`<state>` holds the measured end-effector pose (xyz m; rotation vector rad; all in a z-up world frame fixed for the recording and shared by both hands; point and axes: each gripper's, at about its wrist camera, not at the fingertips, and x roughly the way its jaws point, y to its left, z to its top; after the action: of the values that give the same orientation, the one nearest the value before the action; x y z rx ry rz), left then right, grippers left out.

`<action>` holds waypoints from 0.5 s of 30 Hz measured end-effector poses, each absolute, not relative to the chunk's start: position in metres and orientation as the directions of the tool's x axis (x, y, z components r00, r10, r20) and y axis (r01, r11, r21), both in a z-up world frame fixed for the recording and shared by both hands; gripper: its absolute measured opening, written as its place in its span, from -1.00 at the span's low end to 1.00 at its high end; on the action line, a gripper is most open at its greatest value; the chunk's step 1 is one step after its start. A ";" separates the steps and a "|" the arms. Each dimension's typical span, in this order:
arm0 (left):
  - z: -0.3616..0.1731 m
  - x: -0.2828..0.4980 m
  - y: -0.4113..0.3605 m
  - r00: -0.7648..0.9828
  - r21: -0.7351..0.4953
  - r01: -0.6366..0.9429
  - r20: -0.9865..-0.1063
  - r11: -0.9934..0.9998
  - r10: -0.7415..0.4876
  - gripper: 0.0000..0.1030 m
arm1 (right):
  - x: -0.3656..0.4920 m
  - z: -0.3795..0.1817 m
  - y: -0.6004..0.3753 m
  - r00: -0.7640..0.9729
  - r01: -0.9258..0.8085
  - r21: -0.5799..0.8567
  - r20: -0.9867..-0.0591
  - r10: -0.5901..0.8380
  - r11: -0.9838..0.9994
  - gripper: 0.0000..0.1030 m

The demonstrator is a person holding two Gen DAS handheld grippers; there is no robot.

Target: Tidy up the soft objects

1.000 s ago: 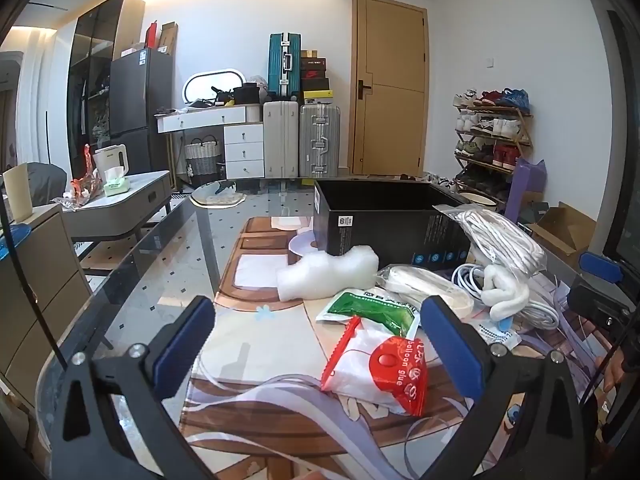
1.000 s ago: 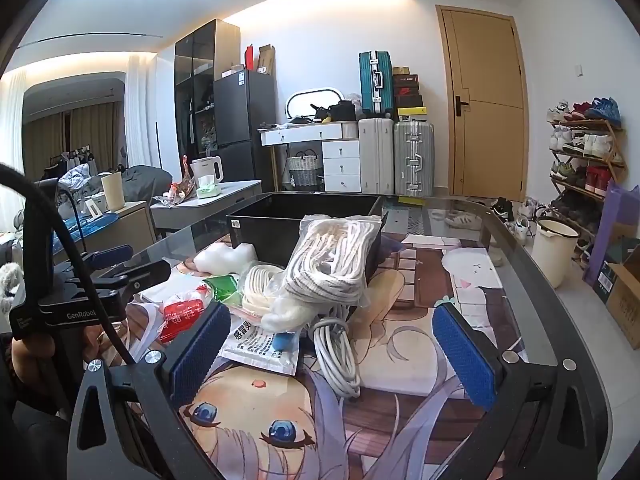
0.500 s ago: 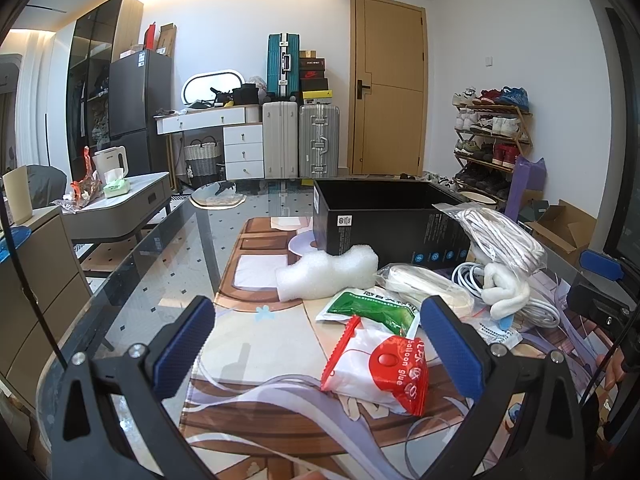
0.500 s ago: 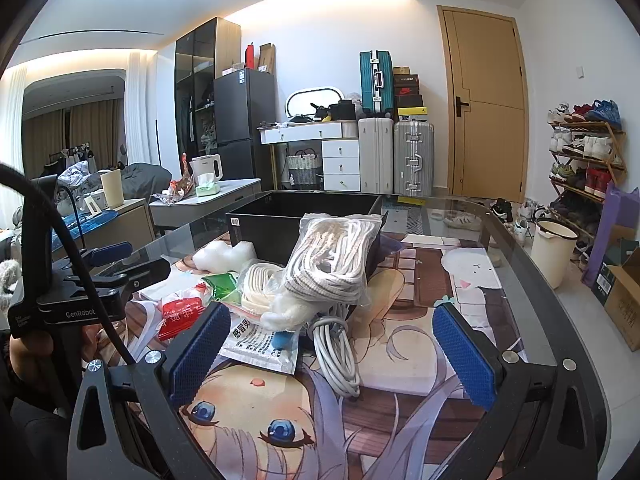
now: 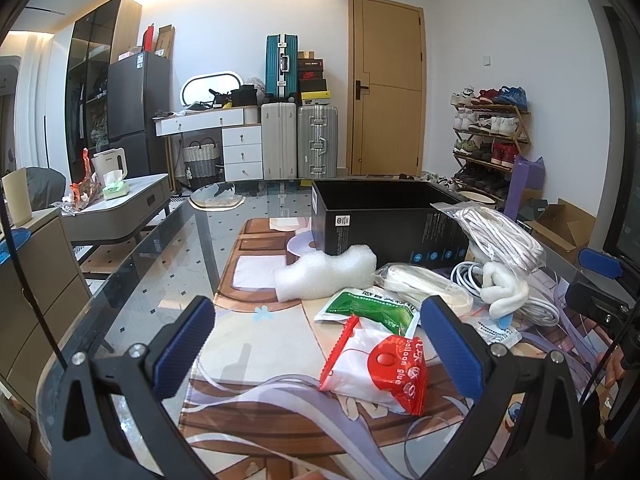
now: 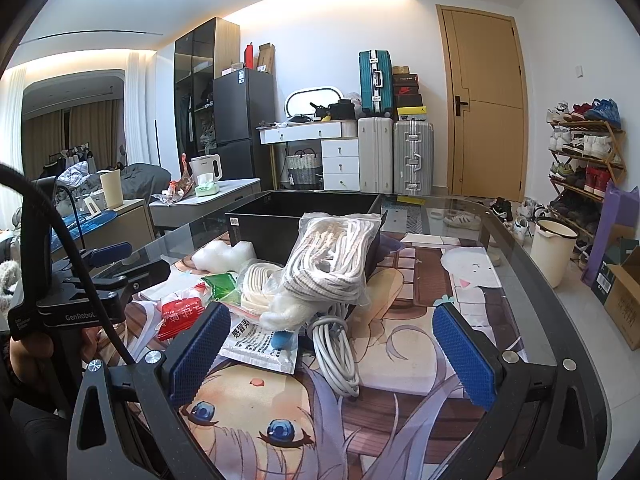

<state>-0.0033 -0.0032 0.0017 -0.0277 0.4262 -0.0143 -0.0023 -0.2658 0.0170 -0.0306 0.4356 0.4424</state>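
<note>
While both claws gape, left claw (image 5: 318, 344) above balloon glue packet (image 5: 378, 364)

- Black box (image 5: 384, 216): open-topped, upright, at 12 o'clock of the pile.
- White foam piece (image 5: 326, 276): lain against the box's near wall, at 10 o'clock.
- Bagged white rope (image 6: 336, 256): leaned on the box, at 1 o'clock.
- Red-and-white glue packet (image 5: 380, 364): flat, at 7 o'clock.
- Green packet (image 5: 368, 310): flat, beside the glue packet.
- White cable coil (image 6: 334, 346): at 5 o'clock.

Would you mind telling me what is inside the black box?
The black box shows only bare dark inner walls near its rim; its floor is hidden by the front wall and the bagged white rope.
</note>
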 end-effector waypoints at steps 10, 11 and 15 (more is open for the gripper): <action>0.002 -0.003 -0.003 0.910 -0.031 0.008 -0.415 0.999 -0.020 1.00 | -0.003 0.017 -0.267 0.813 -0.422 0.065 -0.415 0.409 0.904 0.99; 0.002 -0.003 -0.003 0.910 -0.031 0.008 -0.415 1.000 -0.020 1.00 | -0.003 0.017 -0.267 0.813 -0.421 0.064 -0.416 0.408 0.905 0.99; 0.002 -0.003 -0.003 0.910 -0.030 0.009 -0.415 1.000 -0.020 1.00 | -0.003 0.016 -0.267 0.813 -0.421 0.063 -0.417 0.407 0.905 0.99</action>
<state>-0.0032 -0.0031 0.0016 -0.0277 0.4277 -0.0149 -0.0026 -0.2675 0.0162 -0.0325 0.4378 0.4423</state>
